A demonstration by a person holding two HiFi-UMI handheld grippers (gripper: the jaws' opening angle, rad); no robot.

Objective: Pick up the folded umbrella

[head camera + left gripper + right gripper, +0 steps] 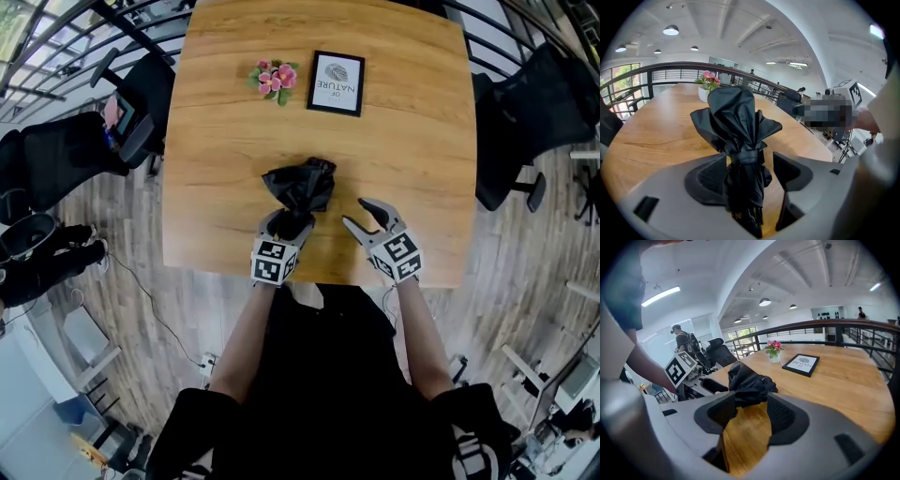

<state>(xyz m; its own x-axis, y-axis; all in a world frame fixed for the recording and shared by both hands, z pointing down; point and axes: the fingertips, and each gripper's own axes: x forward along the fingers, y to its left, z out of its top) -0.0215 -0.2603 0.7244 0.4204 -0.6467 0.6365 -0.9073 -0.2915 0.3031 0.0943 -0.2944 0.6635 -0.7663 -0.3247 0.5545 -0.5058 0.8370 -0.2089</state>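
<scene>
The folded umbrella [302, 184] lies on the wooden table [412, 159], nearer the person than the framed print [336, 82] and a little to that print's left. Its loose black canopy bunches out toward the print, and its strapped, narrower end points back at the person. That narrow end is the sensible place to grip, judging by the closing strap [745, 157] that cinches the fabric into a firm bundle there. The left gripper [289, 223] straddles exactly that part. In the left gripper view its jaws stand wide on either side of the bundle; the fabric lies close against one pad, with a clear gap of bare wood before the other, so nothing is clamped yet. The right gripper [359, 214] sits farther from the print and off to its right. It is also spread wide, with only tabletop between its jaws and the umbrella beyond their tips, probably waiting to steady the load. A small pot of pink flowers [274, 78] stands just left of the print.
</scene>
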